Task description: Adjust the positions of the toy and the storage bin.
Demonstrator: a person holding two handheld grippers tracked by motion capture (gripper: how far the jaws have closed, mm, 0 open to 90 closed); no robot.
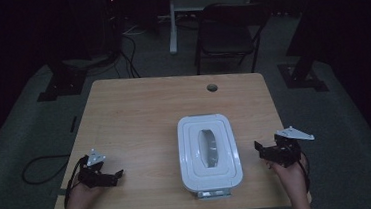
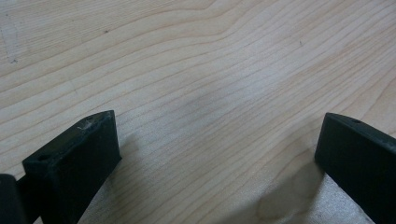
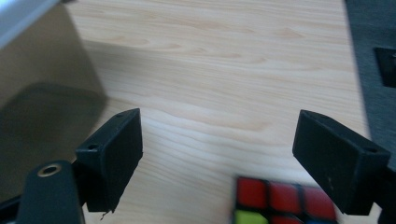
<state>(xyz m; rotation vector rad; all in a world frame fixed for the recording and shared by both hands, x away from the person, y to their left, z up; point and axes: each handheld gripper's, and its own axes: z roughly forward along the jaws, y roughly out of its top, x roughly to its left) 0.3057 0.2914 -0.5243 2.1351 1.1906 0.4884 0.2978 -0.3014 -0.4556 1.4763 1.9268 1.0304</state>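
From the high view, a white lidded box (image 1: 209, 153) sits lengthwise near the front edge of the wooden table (image 1: 134, 113), right of centre. The left gripper (image 1: 120, 174) rests at about 9 o'clock from the box, well apart from it, its tips pointing toward the box. The right gripper (image 1: 257, 147) hangs at 3 o'clock, near the box's long side, just inside the table's right edge. Both hands flank the box, a placing that suits working on it from either side. Open wood stretches from 10 to 2 o'clock beyond the box, up to a small round cable hole (image 1: 212, 88).

In the left gripper view, the jaws stand wide with nothing between them, low over bare wood (image 2: 196, 70). There is free room ahead in every direction shown.

In the right gripper view, the jaws are wide apart and nothing presses on their pads. A puzzle cube (image 3: 280, 200), with red tiles and a green one showing, lies on the table at 6 o'clock, below and between the jaws, apparently set down and let go. The box's wall (image 3: 42, 51) rises at 10 o'clock, close by. The table's right edge (image 3: 352, 60) runs at 2 o'clock with dark floor beyond, so the cube has little margin on that side.
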